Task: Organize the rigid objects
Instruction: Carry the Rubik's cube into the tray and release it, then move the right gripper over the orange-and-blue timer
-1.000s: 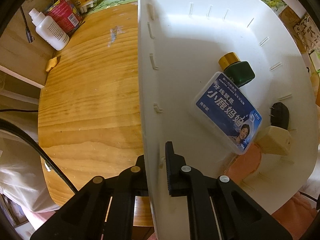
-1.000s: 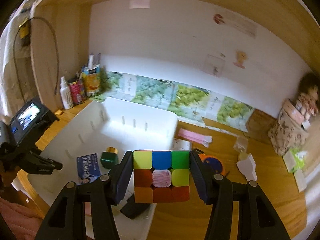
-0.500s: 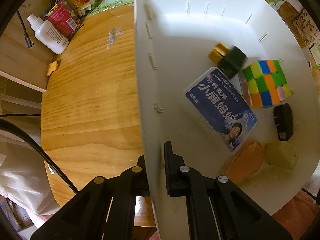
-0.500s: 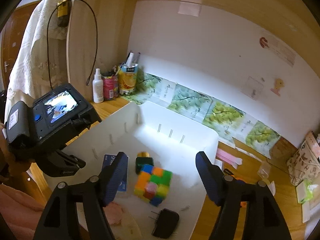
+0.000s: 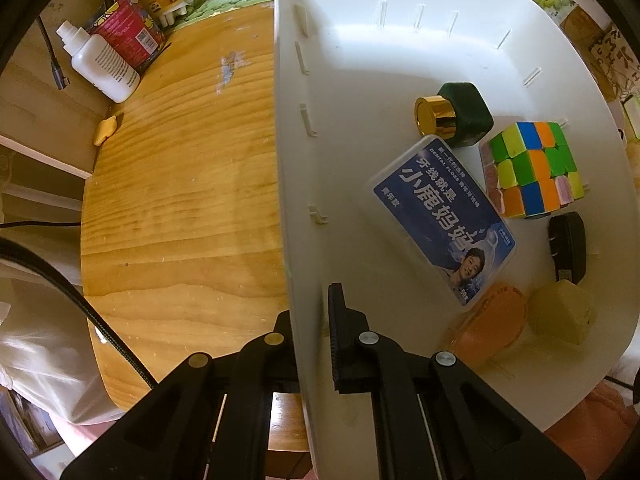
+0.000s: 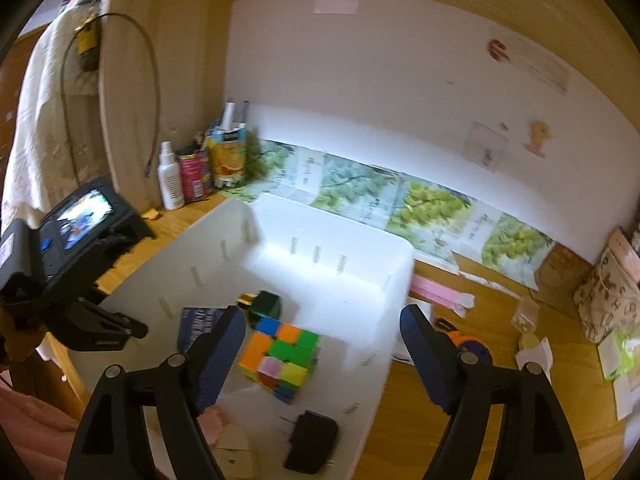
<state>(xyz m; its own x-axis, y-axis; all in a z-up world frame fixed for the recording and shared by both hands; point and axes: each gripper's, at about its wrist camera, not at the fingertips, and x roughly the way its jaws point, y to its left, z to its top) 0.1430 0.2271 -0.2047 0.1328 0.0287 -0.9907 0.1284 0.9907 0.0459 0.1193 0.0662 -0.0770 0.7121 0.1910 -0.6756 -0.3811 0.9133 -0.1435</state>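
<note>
L cam straight down, close; R cam oblique; shared: white bin (image 5: 400,60) (image 6: 352,240).

A home desk nook: wooden desk (image 5: 180,200), stickered wall (image 6: 400,100), spray bottle (image 6: 170,180).

White bin (image 5: 400,60) on a wooden tabletop (image 5: 180,180), its near wall clamped between the closed fingers of the left gripper (image 5: 310,320). Inside lay: a puzzle cube (image 5: 532,168); a dark green bottle with a gold cap (image 5: 456,116), on its side; a blue floss box (image 5: 444,216); a black plug adapter (image 5: 568,246); an orange piece (image 5: 492,324); a pale yellow block (image 5: 560,314). Outside stood a white spray bottle (image 5: 100,64) and a red can (image 5: 128,32).
</note>
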